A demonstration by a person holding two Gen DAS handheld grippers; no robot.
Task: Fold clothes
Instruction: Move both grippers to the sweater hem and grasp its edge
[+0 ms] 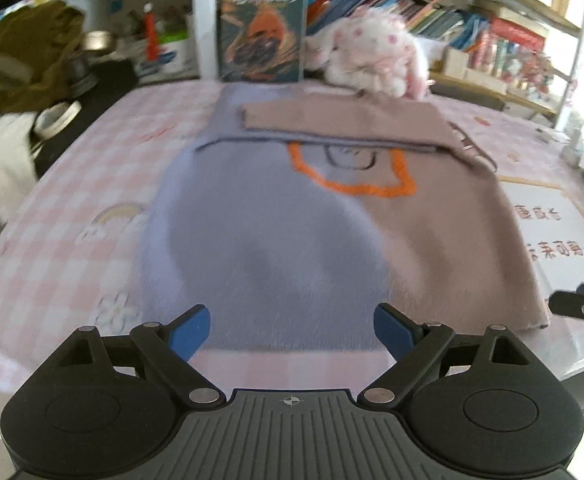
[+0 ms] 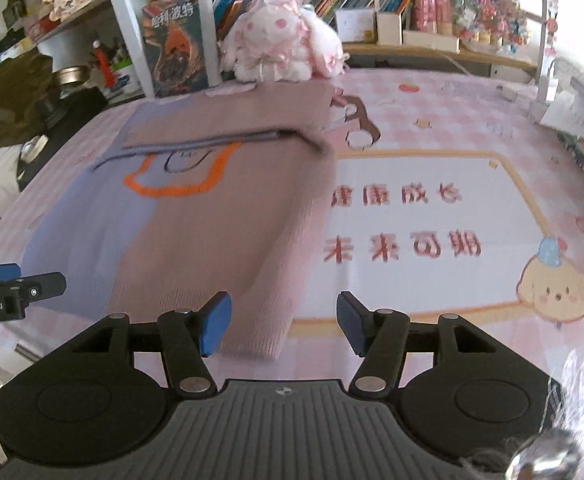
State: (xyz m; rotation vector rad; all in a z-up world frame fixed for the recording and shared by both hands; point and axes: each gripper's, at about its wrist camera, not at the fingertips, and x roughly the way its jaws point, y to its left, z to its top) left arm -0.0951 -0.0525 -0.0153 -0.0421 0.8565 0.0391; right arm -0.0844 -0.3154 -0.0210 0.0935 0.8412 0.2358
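Observation:
A lilac and dusty-pink knit sweater (image 1: pixel 292 208) with an orange outline lies flat on the pink checked tablecloth (image 1: pixel 72 208), its sleeves folded across the chest. My left gripper (image 1: pixel 292 334) is open and empty, just in front of the sweater's near hem. In the right wrist view the sweater (image 2: pixel 196 232) lies left of centre. My right gripper (image 2: pixel 284 326) is open and empty at the sweater's near right corner. The left gripper's fingers (image 2: pixel 16 280) show at the left edge of that view.
A pink-and-white plush toy (image 2: pixel 280 48) and an upright book (image 2: pixel 176 44) stand at the table's far edge below bookshelves. A printed white panel (image 2: pixel 419 220) with red characters lies right of the sweater. Dark clothing (image 1: pixel 24 64) and bowls sit at the far left.

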